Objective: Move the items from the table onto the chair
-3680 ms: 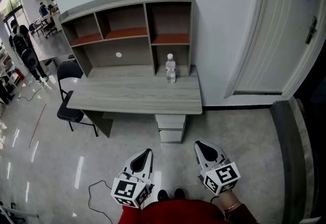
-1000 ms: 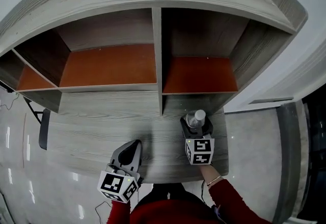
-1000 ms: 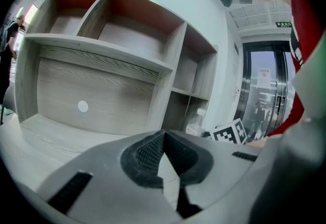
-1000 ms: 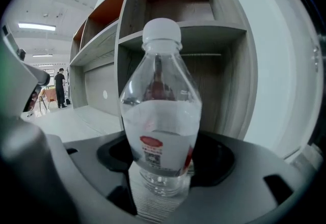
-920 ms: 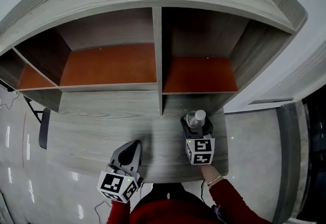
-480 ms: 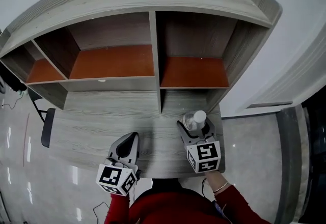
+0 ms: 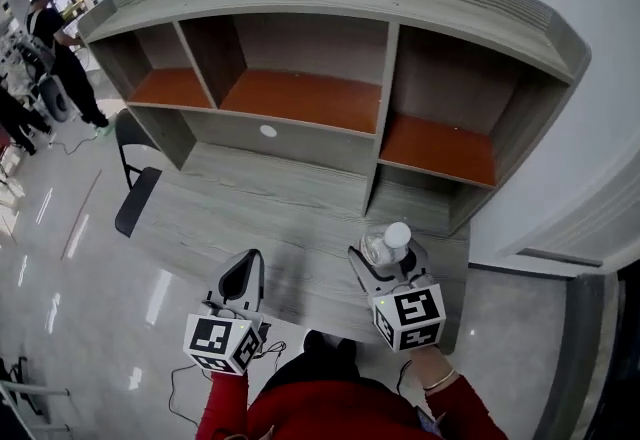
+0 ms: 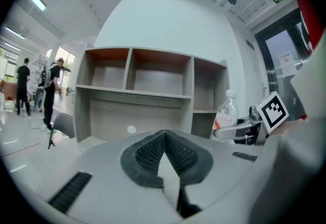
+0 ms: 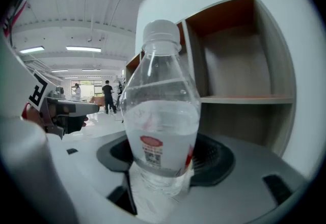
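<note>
The right tongs grip a clear plastic water bottle. Its red-and-white label is too blurred to read. Beside them, the left tongs are closed and empty.

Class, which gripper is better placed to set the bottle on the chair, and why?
Right. The right gripper holds the water bottle between its fingers, while the left gripper is shut and empty. The chair stands off to the left.
</note>
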A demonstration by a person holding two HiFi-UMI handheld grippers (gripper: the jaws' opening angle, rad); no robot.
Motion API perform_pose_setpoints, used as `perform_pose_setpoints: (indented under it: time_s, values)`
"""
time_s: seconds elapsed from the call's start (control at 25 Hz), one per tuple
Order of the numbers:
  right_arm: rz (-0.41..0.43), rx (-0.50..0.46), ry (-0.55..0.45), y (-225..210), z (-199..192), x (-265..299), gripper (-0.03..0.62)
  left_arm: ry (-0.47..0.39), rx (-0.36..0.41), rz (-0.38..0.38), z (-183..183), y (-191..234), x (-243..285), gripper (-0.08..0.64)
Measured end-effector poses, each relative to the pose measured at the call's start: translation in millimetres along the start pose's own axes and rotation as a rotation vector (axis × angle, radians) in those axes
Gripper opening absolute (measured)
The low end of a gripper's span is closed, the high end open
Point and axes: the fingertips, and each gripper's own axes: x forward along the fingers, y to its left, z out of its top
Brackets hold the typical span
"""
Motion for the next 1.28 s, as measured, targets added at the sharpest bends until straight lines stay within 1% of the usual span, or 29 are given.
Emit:
perform_pose_setpoints:
  time_s: [0.16,0.32,0.4,0.56,0.68,0.8,0.92,1.08,1.28]
  values:
    - [0.188,-0.047,-0.013,69,19,32,0.311,-0.01,-0.027,0.222,-6,64,-64,0.008]
    - [0.385,-0.107,-0.013,156,32,66,0.311,-0.032,-0.053,0.439,-12,123,-138,0.008]
    - [0.464,-0.129,-0.001,202,31,82,0.313,-0.036,-0.064,0.521,-20,150,-174,0.008]
    - [0.596,-0.149,0.01,294,30,117,0.313,-0.052,-0.087,0.639,-35,207,-234,0.008]
    - [0.678,-0.157,0.03,361,31,138,0.313,-0.061,-0.1,0.685,-38,248,-269,0.008]
    - [0.733,-0.153,0.026,424,40,156,0.313,-0.077,-0.094,0.696,-34,287,-297,0.008]
    - [0.774,-0.149,0.029,475,44,175,0.313,-0.075,-0.079,0.708,-33,321,-315,0.008]
    - [0.826,-0.173,0.062,522,44,199,0.313,-0.082,-0.07,0.739,-33,356,-327,0.008]
    - [0.869,-0.205,0.088,561,44,228,0.313,-0.093,-0.1,0.775,-37,387,-330,0.008]
